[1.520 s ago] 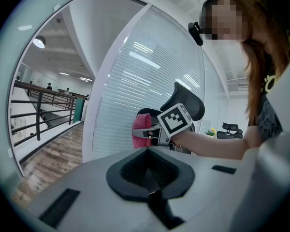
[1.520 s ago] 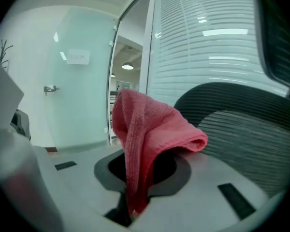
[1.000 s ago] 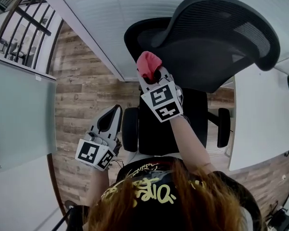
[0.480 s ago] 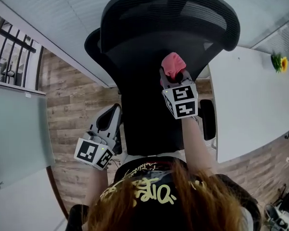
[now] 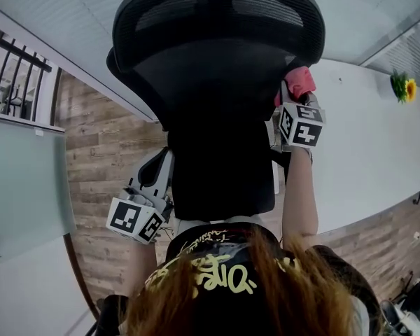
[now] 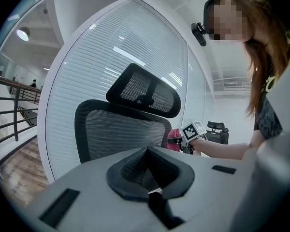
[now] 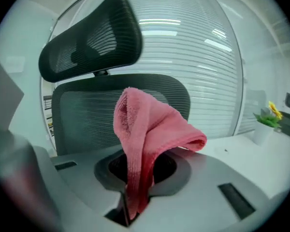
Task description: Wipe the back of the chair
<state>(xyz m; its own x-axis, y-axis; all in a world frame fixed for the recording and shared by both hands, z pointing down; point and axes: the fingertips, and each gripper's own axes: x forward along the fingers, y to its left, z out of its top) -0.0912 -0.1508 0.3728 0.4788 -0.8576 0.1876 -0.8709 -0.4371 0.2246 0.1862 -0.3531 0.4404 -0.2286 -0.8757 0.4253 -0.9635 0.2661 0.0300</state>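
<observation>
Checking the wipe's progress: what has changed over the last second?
The right gripper, shut on the pink cloth, swept rightward across the chair back, from its left part to its right edge. The chair also shifted within the head view. The left gripper stayed low at the left, shut and empty.

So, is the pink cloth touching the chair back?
Cannot tell. In the head view the pink cloth overlaps the chair back at its right edge, but no view shows contact or gap.

Left tongs low by the hip, jaws together; right tongs raised ahead, clamped on pink cloth.
</observation>
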